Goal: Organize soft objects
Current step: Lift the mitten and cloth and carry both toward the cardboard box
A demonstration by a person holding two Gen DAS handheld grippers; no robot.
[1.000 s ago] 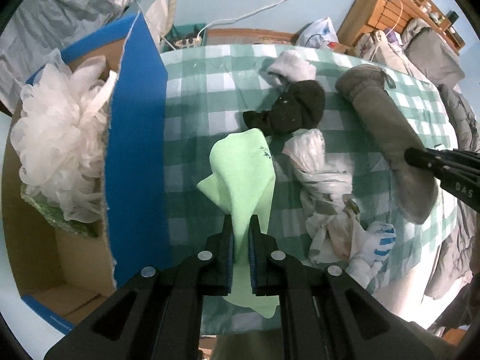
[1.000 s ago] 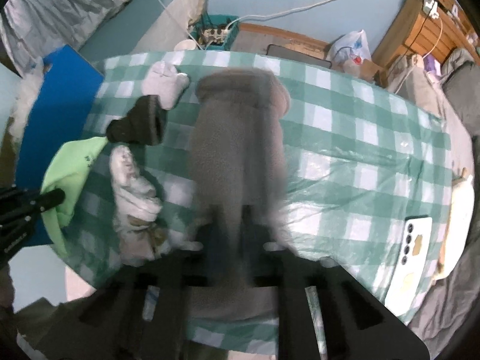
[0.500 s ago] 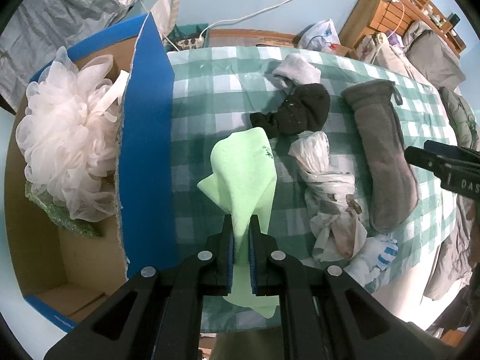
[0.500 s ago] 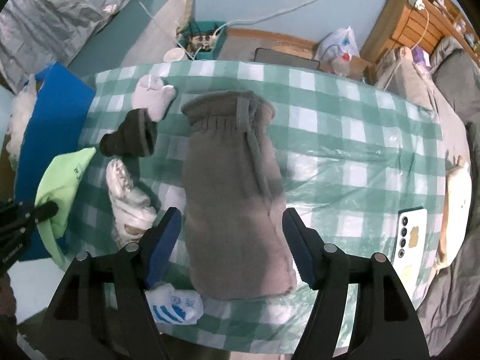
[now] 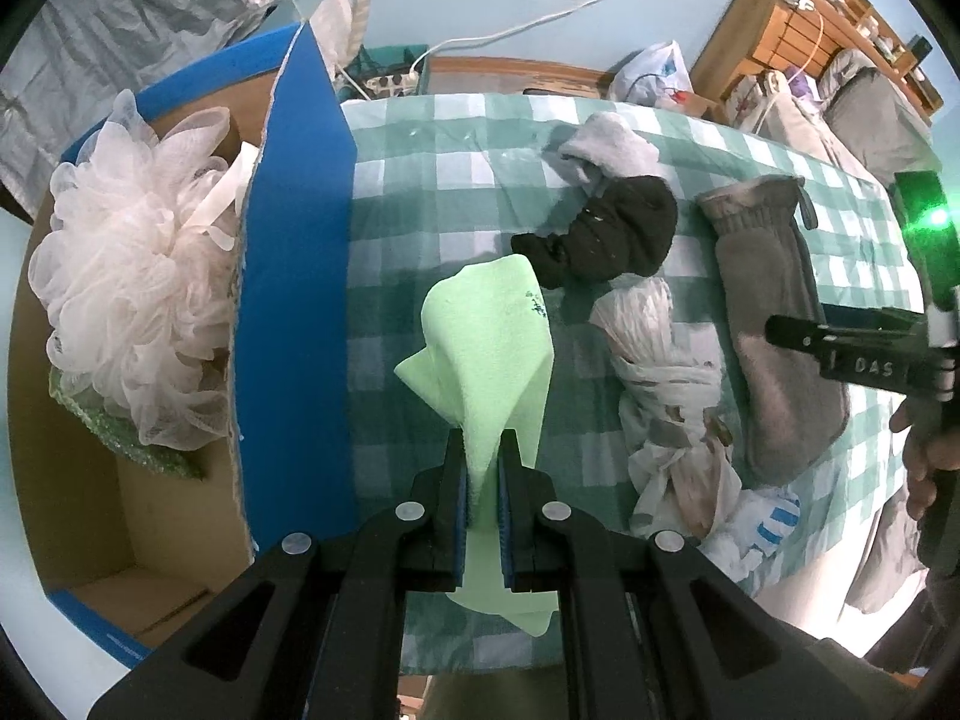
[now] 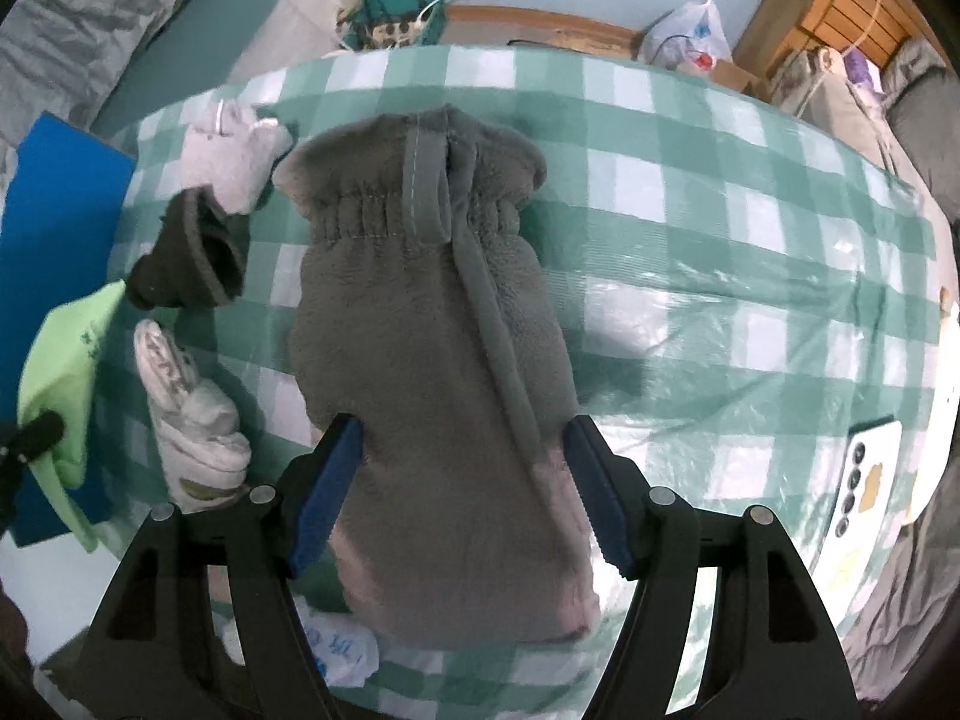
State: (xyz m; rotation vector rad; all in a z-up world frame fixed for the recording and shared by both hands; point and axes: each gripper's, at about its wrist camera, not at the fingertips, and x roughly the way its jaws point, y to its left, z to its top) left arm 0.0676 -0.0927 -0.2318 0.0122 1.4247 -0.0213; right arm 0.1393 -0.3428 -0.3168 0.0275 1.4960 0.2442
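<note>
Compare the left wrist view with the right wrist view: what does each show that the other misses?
Left wrist only: white mesh bath pouf in the blue-edged cardboard box, left gripper shut on the light green cloth.
Right wrist only: white phone on the checked tablecloth, open right gripper straddling the grey fleece mitten.
Both: mitten, cloth, black sock, tablecloth.

Fuzzy fleece mitten (image 6: 432, 324); glossy plastic tablecloth (image 6: 750, 276).

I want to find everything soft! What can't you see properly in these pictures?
- Box floor, left wrist view: partly hidden by the white pouf.
- Grey mitten tip, right wrist view: blurred, so close to the camera.
- White-and-blue sock, left wrist view: partly under the crumpled bag.
</note>
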